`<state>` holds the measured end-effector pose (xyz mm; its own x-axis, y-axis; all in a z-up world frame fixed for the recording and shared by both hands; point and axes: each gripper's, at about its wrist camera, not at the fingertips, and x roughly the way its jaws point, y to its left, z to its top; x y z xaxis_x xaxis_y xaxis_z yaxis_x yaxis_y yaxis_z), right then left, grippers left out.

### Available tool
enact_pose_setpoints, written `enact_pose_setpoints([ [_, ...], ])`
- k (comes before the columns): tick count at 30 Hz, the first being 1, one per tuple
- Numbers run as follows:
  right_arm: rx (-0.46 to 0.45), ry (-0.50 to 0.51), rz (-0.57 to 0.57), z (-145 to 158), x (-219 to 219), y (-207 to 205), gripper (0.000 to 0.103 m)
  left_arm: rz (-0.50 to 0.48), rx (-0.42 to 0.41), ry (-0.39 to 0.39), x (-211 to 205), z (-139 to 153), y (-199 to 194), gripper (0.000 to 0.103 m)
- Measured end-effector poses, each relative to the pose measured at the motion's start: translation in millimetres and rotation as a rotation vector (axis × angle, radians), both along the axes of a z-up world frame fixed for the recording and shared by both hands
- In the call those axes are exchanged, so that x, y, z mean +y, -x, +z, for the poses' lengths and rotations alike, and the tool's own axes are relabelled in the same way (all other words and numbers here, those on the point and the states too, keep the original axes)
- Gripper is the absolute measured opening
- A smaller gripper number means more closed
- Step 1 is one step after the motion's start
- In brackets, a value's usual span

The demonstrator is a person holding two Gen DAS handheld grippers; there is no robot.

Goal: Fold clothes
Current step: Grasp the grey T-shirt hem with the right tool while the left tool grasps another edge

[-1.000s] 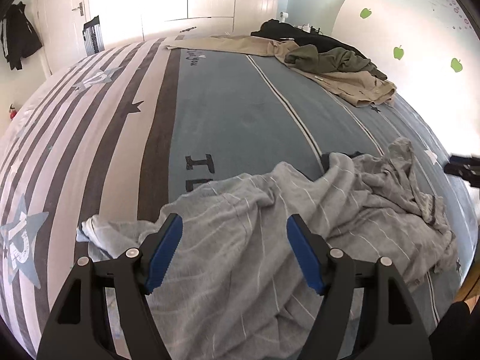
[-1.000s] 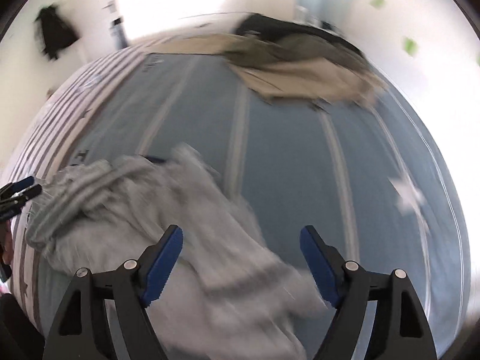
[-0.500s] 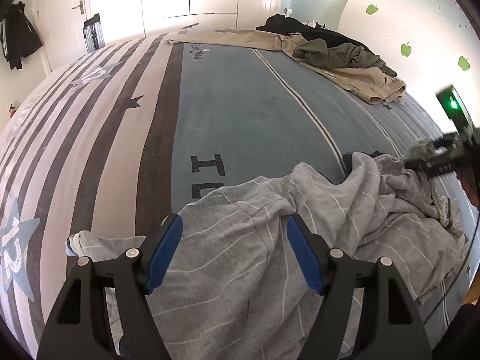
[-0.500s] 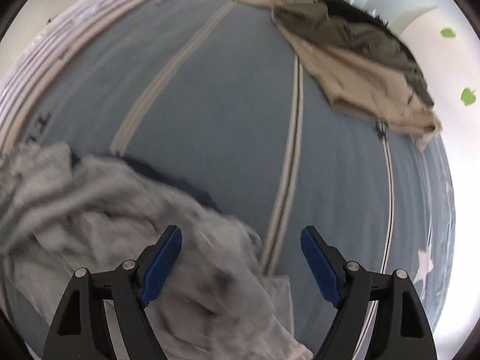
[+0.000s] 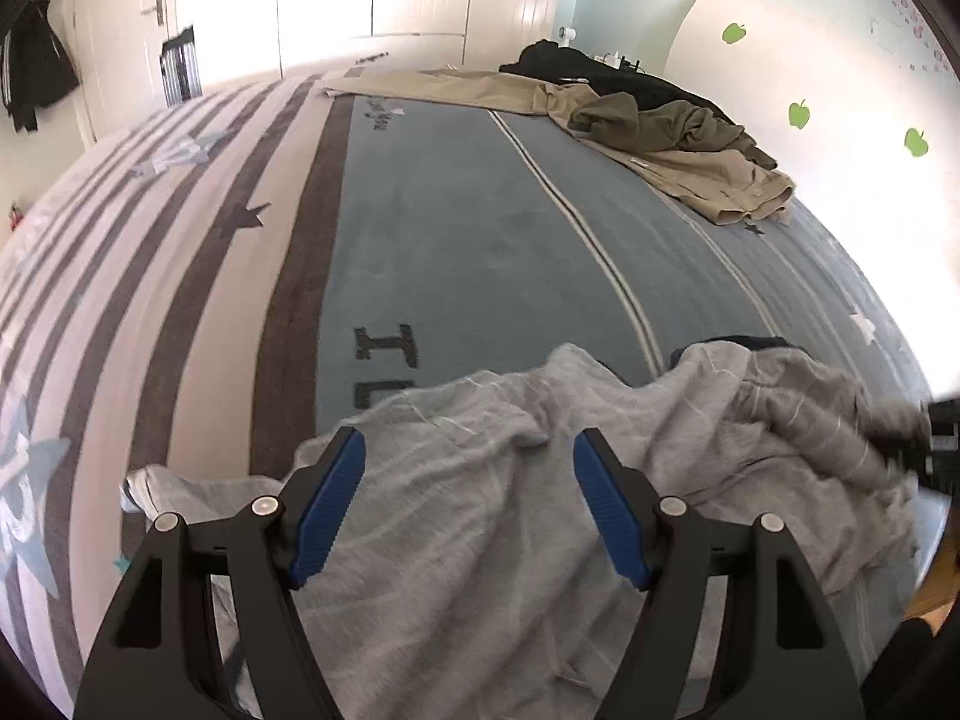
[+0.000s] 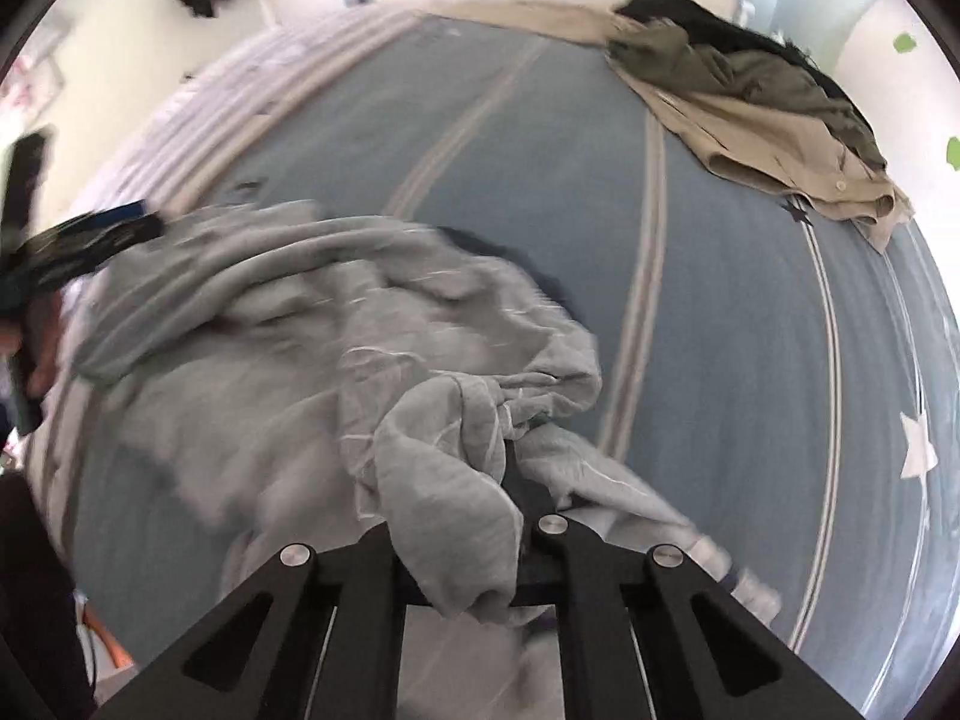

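Note:
A crumpled grey garment with thin white lines point(image 5: 510, 540) lies on the near part of the bed. My left gripper point(image 5: 468, 498) hovers just over its left half, jaws wide apart, with cloth under them but nothing pinched. My right gripper point(image 6: 504, 456) points steeply down at the garment's right edge. Its jaws are closing tight on a bunched fold of the grey garment point(image 6: 300, 360), and the cloth drapes over and hides its pads. In the left wrist view the right gripper point(image 5: 936, 444) is a dark blur at the right edge. The left gripper point(image 6: 102, 234) shows blurred at far left.
The bed cover point(image 5: 420, 228) is blue with white lines and striped grey and white on the left. A pile of beige clothing point(image 5: 708, 180), an olive garment point(image 5: 660, 120) and a black one point(image 5: 600, 69) lies at the far right. A dark jacket point(image 5: 36, 84) hangs on the left wall.
My right gripper swung across and down onto the garment's right edge and went from wide open to shut on a fold. The left gripper stayed put, still open.

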<state>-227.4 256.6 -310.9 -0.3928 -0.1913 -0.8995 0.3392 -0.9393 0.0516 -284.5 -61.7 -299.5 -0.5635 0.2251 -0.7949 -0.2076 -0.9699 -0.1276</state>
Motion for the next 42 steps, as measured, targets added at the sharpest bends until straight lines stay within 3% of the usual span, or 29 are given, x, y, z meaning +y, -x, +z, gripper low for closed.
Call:
enact_pose_setpoints([
  [5, 0.102, 0.117, 0.034, 29, -40, -49, 0.006, -0.066, -0.083, -0.061, 21, 16, -12, 0.07],
  [9, 0.171, 0.225, 0.093, 48, -85, -74, 0.006, -0.145, -0.125, -0.109, 38, 37, -32, 0.076],
  [15, 0.246, 0.267, 0.154, 51, -146, -103, 0.006, -0.271, -0.156, -0.075, 44, 66, -65, 0.08],
  [20, 0.309, 0.243, 0.202, 48, -180, -122, 0.006, -0.367, -0.21, -0.027, 40, 72, -80, 0.082],
  [23, 0.338, 0.222, 0.22, 49, -189, -129, 0.006, -0.46, -0.277, -0.061, 37, 70, -83, 0.083],
  [26, 0.346, 0.207, 0.237, 46, -195, -135, 0.006, -0.523, -0.253, -0.047, 45, 68, -85, 0.085],
  [29, 0.355, 0.188, 0.247, 44, -192, -134, 0.006, -0.595, -0.299, -0.09, 59, 61, -84, 0.084],
  [30, 0.356, 0.184, 0.25, 44, -192, -134, 0.006, -0.623, -0.285, -0.066, 67, 59, -87, 0.078],
  [31, 0.355, 0.184, 0.25, 45, -191, -133, 0.006, -0.653, -0.266, -0.033, 75, 58, -90, 0.054],
  [33, 0.355, 0.18, 0.248, 45, -188, -133, 0.006, -0.694, -0.25, 0.062, 90, 50, -97, 0.022],
  [34, 0.355, 0.179, 0.247, 45, -187, -133, 0.006, -0.705, -0.252, 0.108, 97, 45, -99, 0.014],
  [37, 0.344, 0.176, 0.245, 43, -184, -133, 0.006, -0.712, -0.247, 0.126, 104, 42, -102, 0.004],
  [42, 0.336, 0.184, 0.223, 38, -179, -134, 0.007, -0.659, -0.209, 0.084, 97, 46, -102, 0.002],
])
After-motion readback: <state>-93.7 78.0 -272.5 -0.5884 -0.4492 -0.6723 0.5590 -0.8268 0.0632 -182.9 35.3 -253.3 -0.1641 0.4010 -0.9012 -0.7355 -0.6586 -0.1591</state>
